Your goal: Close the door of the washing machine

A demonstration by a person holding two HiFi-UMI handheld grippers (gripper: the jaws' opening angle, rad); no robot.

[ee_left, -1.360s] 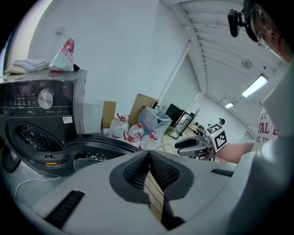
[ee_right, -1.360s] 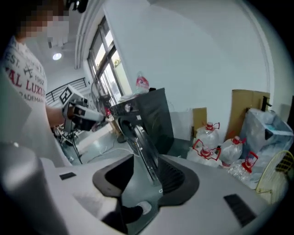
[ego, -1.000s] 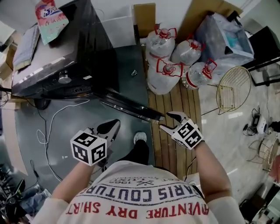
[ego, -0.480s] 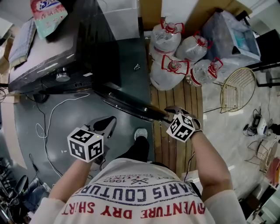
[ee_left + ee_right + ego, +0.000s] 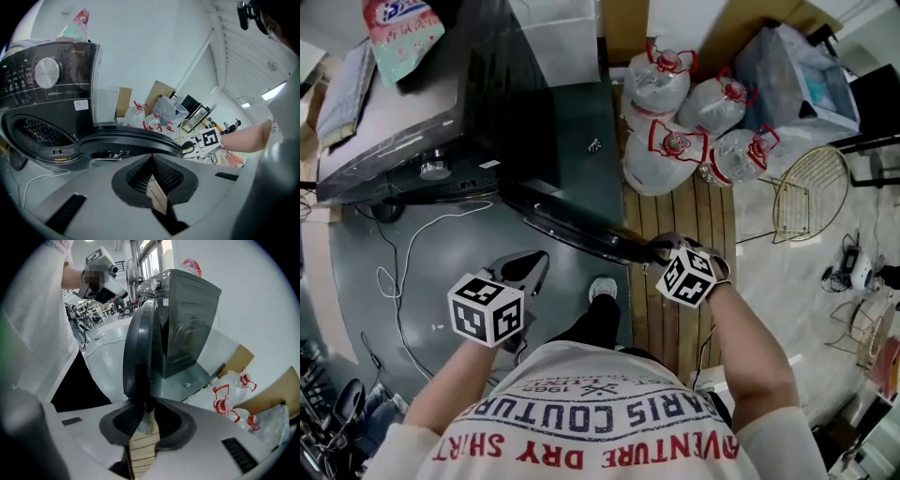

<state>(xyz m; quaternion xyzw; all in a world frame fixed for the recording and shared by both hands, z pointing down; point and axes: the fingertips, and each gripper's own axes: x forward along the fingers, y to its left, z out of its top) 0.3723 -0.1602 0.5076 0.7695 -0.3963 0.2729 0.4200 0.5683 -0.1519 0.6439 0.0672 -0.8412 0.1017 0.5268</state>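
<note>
The dark washing machine [image 5: 441, 122] stands at the upper left of the head view. Its round door [image 5: 581, 230] swings open toward me. My right gripper [image 5: 659, 248] sits at the door's free edge. In the right gripper view the door [image 5: 138, 352] stands edge-on and its rim runs between the closing jaws of my right gripper [image 5: 146, 411], whose pads touch it. My left gripper [image 5: 539, 255] hangs over the grey floor left of the door, shut and holding nothing. In the left gripper view its tips [image 5: 151, 159] meet below the door [image 5: 126, 140], and the open drum [image 5: 42, 136] lies to the left.
Several large water bottles [image 5: 675, 141] and a plastic bag [image 5: 787, 84] crowd the floor behind the door. A wire basket [image 5: 806, 192] lies at the right. A white cable [image 5: 403, 272] trails over the grey floor. My shoe [image 5: 600, 292] is beside the wooden planks [image 5: 675, 309].
My right gripper dropped onto the door's free edge, rolled, and its wide-open jaws closed around the rim. My left gripper sank slightly.
</note>
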